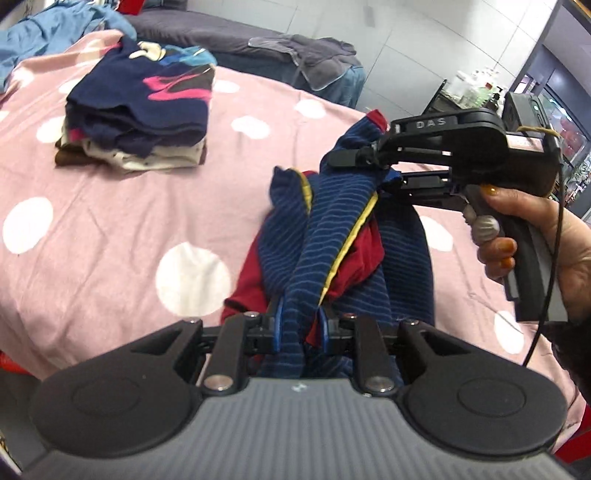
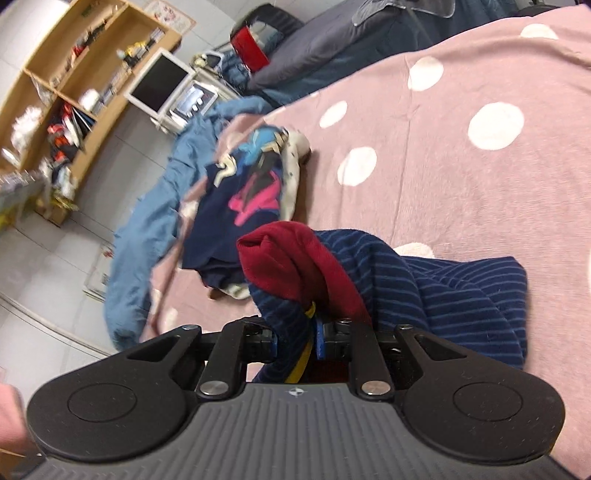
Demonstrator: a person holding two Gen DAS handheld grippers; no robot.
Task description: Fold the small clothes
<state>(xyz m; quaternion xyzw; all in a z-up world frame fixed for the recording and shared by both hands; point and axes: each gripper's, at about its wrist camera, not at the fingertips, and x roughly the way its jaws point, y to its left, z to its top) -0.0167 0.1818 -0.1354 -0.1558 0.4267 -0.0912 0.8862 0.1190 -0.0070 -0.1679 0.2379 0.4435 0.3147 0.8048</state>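
You are getting even, soft indoor light with faint shadows; fisheye bending is curving the edges, and motion blur is smearing the shelves (image 2: 74, 74) at left.

Wooden shelves (image 2: 74, 74) against pale tiled floor (image 2: 48, 266)

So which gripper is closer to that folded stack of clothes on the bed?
Left. The left gripper sits nearer the folded stack; the right gripper holds the striped garment further out.

Shelf (image 2: 74, 74) items were blurred, too small to ID. Striped garment (image 1: 332, 229) hid both grippers' fingertips w/ bunched cloth. Blue cloth (image 1: 44, 33) was cut off at frame edge.
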